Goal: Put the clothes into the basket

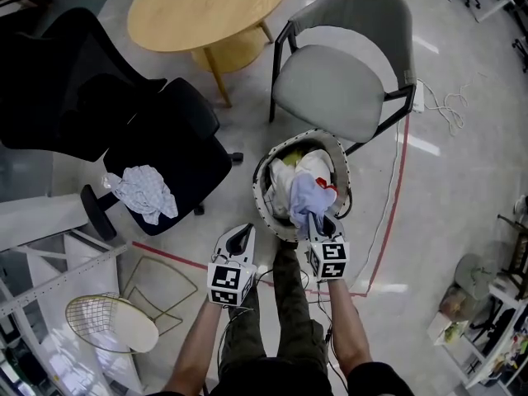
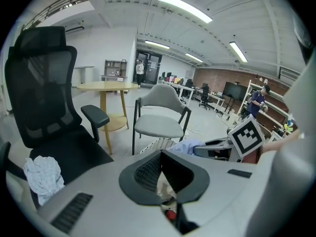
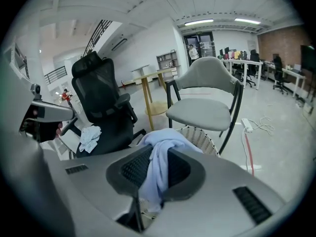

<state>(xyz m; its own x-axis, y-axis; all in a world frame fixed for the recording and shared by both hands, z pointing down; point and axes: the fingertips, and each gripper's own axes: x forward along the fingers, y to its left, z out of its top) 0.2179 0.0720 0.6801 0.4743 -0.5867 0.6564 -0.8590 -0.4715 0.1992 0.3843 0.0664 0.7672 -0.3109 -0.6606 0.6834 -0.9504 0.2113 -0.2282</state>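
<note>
A white woven basket [image 1: 262,190] stands on the floor in front of me, with white and yellow clothes inside. My right gripper [image 1: 316,219] hangs over its near rim, shut on a pale blue garment [image 1: 308,195] that drapes down between the pads [image 3: 159,168]. In the right gripper view the basket [image 3: 201,138] sits just beyond the jaws. My left gripper [image 1: 242,235] is to the left of the basket, outside it, shut with nothing in it [image 2: 161,169]. Another garment, a white patterned one [image 1: 145,193], lies on the black office chair seat [image 2: 43,174].
A grey chair [image 1: 345,81] stands right behind the basket, and a round wooden table [image 1: 206,7] lies farther back. The black office chair [image 1: 169,151] is to the left. Red floor tape [image 1: 397,180] and a white cable [image 1: 450,106] run on the right. A gold wire stool [image 1: 107,320] is lower left.
</note>
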